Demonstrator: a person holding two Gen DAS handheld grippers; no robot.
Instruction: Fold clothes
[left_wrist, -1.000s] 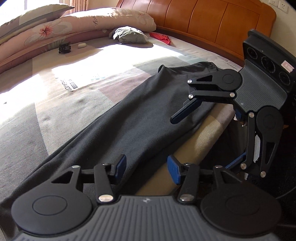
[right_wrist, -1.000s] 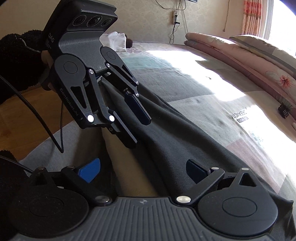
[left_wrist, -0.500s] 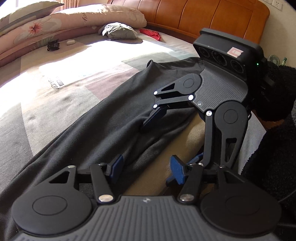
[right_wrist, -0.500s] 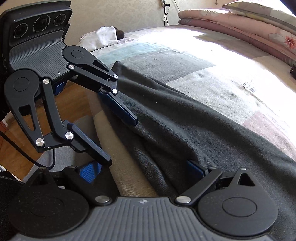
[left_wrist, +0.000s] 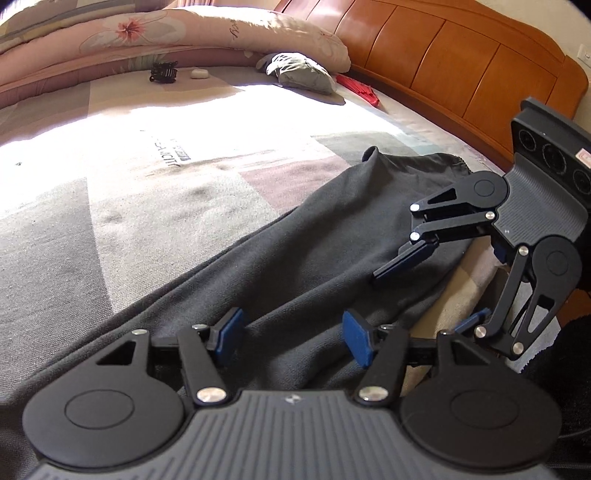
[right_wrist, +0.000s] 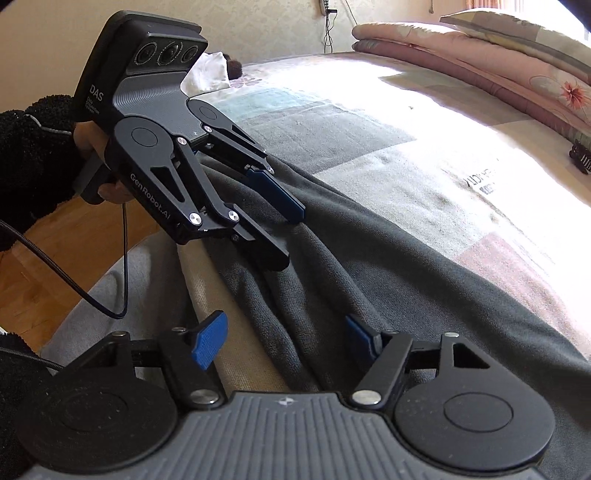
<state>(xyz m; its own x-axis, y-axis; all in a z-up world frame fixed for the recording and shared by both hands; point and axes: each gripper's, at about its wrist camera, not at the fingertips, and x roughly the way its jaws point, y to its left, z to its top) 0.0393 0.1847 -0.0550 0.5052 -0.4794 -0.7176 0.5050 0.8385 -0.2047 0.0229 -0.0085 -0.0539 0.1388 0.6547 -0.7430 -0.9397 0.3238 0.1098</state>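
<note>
A long dark grey garment (left_wrist: 314, 240) lies along the bed's near edge, also seen in the right wrist view as the grey garment (right_wrist: 406, 277). My left gripper (left_wrist: 293, 338) sits low over it, jaws opening, with a raised fold of cloth between the blue pads (left_wrist: 231, 336) and no pad pressing on it. From the right wrist view the left gripper (right_wrist: 291, 240) straddles that fold. My right gripper (right_wrist: 284, 339) is closing, with the garment's edge between its pads (right_wrist: 208, 339), which stand apart from the cloth. The right gripper (left_wrist: 428, 291) shows at the right in the left wrist view.
Pink floral pillows (left_wrist: 166, 33) and a wooden headboard (left_wrist: 443, 62) border the patchwork bedspread (left_wrist: 147, 184). A grey-green bundle (left_wrist: 299, 72), a red item (left_wrist: 360, 90), a black hair clip (left_wrist: 164, 72) and a small white object (left_wrist: 199, 74) lie near the pillows. Wooden floor (right_wrist: 74, 258) and a cable (right_wrist: 122, 258) lie beside the bed.
The right gripper's jaws have narrowed around the garment's edge. The left gripper's jaws have widened a little. Both grippers shifted along the garment and rolled slightly.
</note>
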